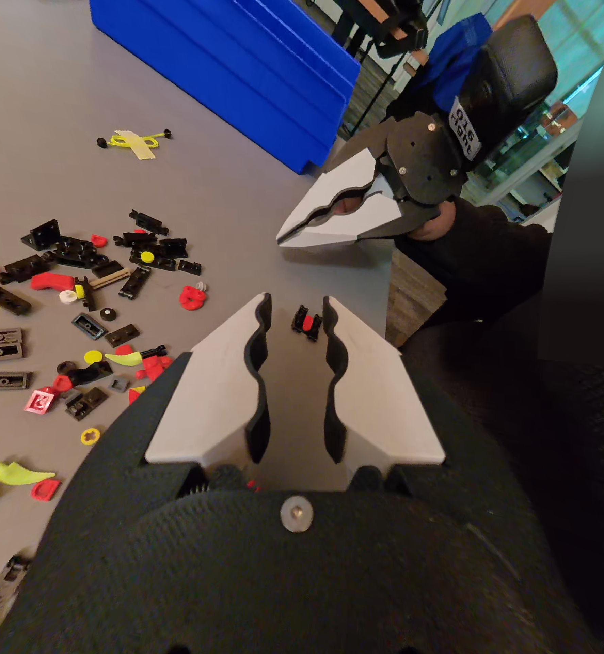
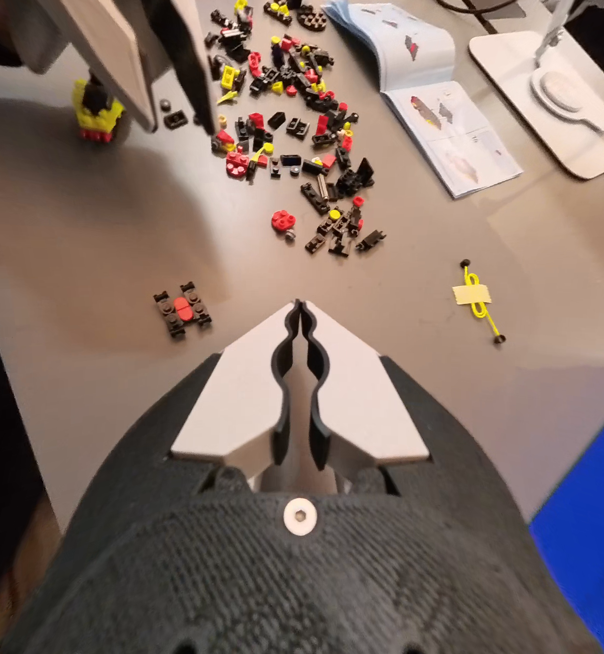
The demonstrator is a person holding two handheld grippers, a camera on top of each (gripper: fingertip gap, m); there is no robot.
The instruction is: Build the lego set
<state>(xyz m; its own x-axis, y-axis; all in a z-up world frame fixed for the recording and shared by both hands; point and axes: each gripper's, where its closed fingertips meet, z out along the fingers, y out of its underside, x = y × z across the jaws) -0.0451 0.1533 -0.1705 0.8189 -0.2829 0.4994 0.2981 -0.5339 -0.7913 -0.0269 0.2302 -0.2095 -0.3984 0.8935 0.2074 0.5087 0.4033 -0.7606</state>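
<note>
— The left tongs (image 1: 297,300) stand spread with nothing pinched; a small black brick piece with a red tile (image 1: 307,322) lies on the grey tabletop (image 1: 222,198) below them, close to the right-hand finger.

— And the right tongs (image 2: 297,302)?

— Pressed together, bare, above the tabletop. The black piece lies to their left, a yellow cord (image 2: 479,300) to their right, loose bricks (image 2: 293,106) beyond.

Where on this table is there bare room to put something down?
Bare table lies between the small black-and-red assembly and the yellow cord, ahead of the shut right hand-held gripper. The brick pile is crowded.
</note>
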